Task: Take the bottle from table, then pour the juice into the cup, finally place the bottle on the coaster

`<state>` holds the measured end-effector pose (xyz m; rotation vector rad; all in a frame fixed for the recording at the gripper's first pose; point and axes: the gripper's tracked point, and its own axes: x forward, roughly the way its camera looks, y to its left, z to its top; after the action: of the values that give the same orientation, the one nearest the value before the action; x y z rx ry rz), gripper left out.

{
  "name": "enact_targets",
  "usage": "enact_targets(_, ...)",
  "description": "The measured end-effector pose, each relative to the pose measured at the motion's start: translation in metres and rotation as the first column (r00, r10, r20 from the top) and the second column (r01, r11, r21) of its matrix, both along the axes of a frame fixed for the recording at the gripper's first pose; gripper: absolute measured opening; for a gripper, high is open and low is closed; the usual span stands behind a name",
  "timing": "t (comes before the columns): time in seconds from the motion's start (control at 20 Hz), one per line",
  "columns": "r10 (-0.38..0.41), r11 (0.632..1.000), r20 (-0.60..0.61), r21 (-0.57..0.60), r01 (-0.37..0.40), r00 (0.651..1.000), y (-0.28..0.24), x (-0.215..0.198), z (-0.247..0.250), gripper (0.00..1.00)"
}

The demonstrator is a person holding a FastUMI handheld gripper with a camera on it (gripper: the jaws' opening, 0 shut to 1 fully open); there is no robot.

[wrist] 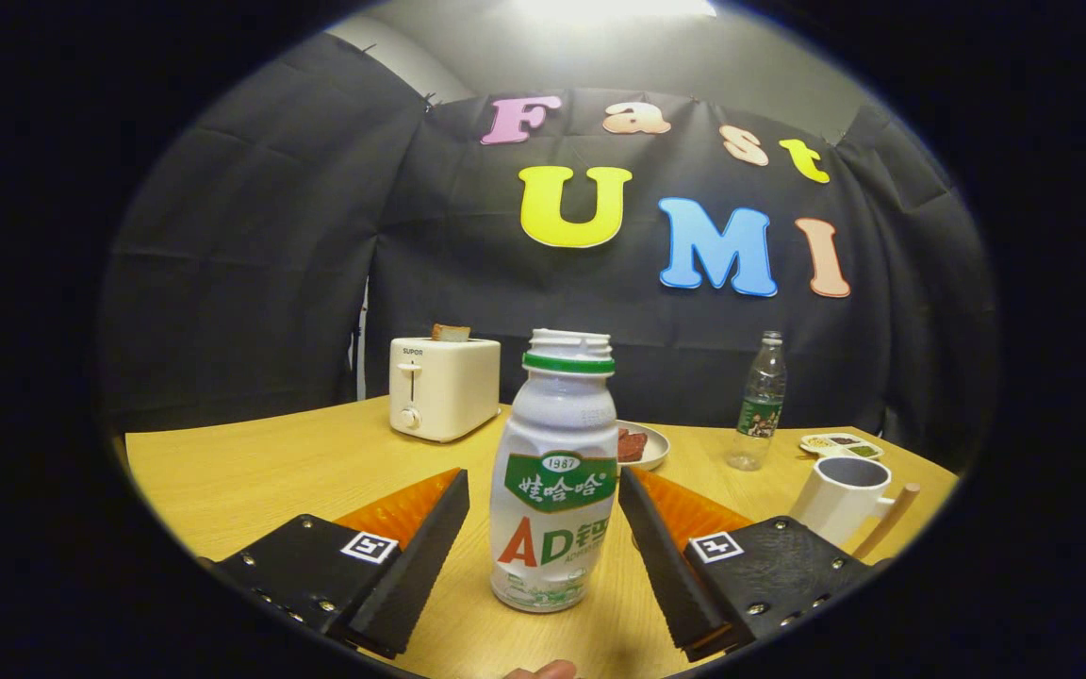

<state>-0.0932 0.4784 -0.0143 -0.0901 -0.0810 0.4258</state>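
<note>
Gripper (pixel 543 528) spread wide, straddling white plastic juice bottle with green collar (pixel 554 476), upright on wooden table (pixel 251 471); no contact either side. Off-centre closing could topple tall bottle. White cup (pixel 842 497) near, beyond right finger: possible clip on lift.

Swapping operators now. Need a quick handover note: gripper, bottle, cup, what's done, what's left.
Gripper: open, one finger on each side of the bottle, gaps visible on both sides, not gripping yet.
Bottle: upright on the table, between the fingers.
Cup: white mug to the right, beyond the right finger, with a wooden stick beside it.
Coaster: I can't make it out from here.
Also on the table: toaster, plate, clear water bottle, small dish.
Done: approach lined up.
Left: close on the bottle, lift, pour into the cup, set it on the coaster.
</note>
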Motion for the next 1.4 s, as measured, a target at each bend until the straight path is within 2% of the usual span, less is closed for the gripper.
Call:
enact_targets(0.15,-0.027,0.999,-0.012,-0.021,0.027,1.0,-0.005,0.012,-0.005,0.97)
enact_targets(0.2,-0.028,1.0,-0.016,-0.016,0.027,0.999,-0.006,0.011,-0.007,0.8)
enact_targets(0.45,-0.111,0.994,-0.04,0.015,0.112,0.993,-0.029,0.003,0.008,0.67)
enact_targets(0.8,-0.211,0.963,-0.051,0.163,0.216,0.976,-0.089,-0.01,0.048,0.67)
enact_targets(1.1,-0.204,0.921,-0.131,0.309,0.236,0.97,-0.118,0.007,0.047,0.67)
enact_targets(1.4,-0.161,0.905,-0.179,0.365,0.217,0.971,-0.115,0.016,0.047,0.67)
